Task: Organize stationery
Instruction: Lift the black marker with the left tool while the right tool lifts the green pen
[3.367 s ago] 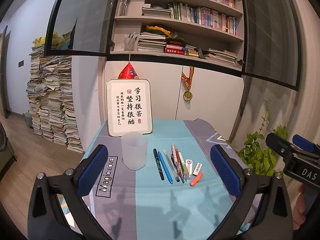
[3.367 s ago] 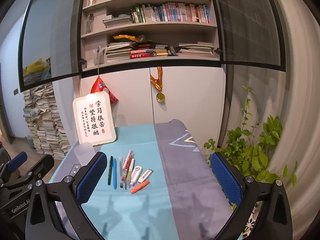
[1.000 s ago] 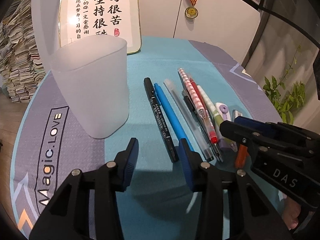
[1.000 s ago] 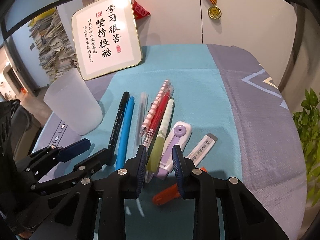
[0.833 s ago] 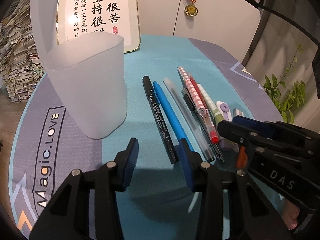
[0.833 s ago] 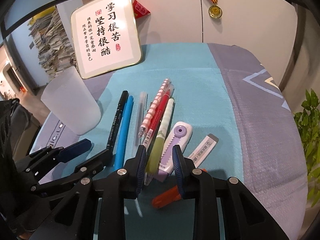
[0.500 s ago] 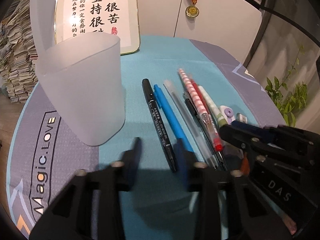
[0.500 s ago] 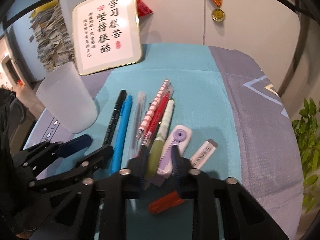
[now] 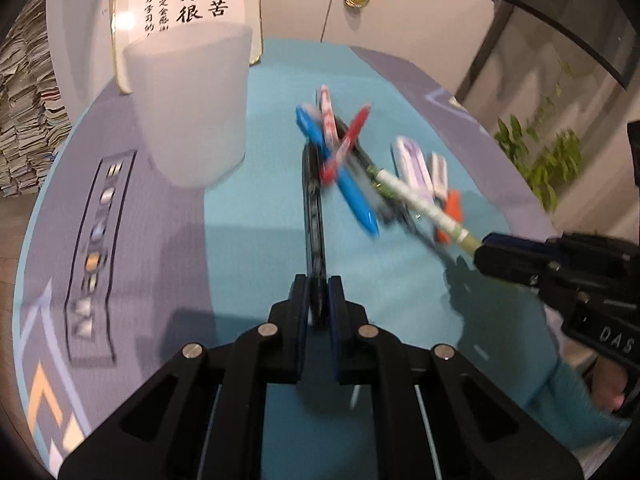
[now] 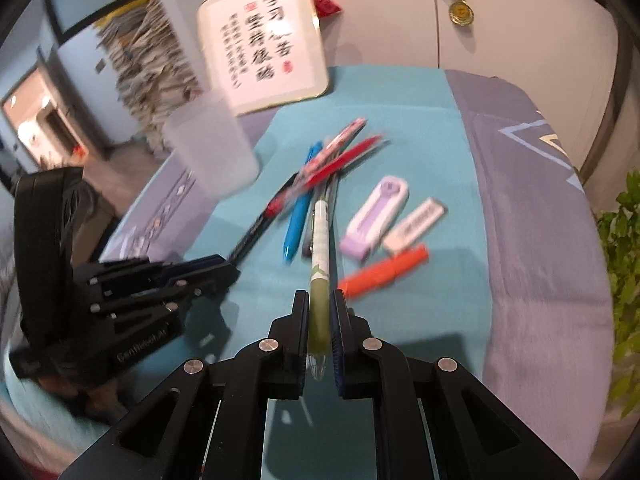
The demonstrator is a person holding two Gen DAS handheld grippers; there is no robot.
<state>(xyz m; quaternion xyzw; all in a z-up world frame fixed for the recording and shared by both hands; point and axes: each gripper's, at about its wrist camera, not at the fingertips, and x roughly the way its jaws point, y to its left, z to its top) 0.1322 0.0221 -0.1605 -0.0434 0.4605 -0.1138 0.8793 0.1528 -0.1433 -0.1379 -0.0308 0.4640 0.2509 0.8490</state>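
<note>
My left gripper (image 9: pixel 318 292) is shut on the end of a black pen (image 9: pixel 313 208) that points away over the teal mat. My right gripper (image 10: pixel 319 304) is shut on a green-and-white pen (image 10: pixel 321 240), also seen in the left wrist view (image 9: pixel 420 204). A frosted plastic cup (image 9: pixel 188 100) stands upright at the left, seen too in the right wrist view (image 10: pixel 212 148). A blue pen (image 9: pixel 340 172), a red pen (image 9: pixel 346 144) and a striped pen (image 9: pixel 327 116) lie crossed and blurred between the grippers.
A purple correction tape (image 10: pixel 376 212), a white eraser (image 10: pixel 416 224) and an orange marker (image 10: pixel 384 272) lie to the right of the pens. A framed calligraphy sign (image 10: pixel 264 40) leans at the back of the table. A plant (image 10: pixel 624 248) stands off the right edge.
Both grippers have closed: the left on the black pen, the right on the green-and-white pen. The neat row of pens is now knocked askew and crossed.
</note>
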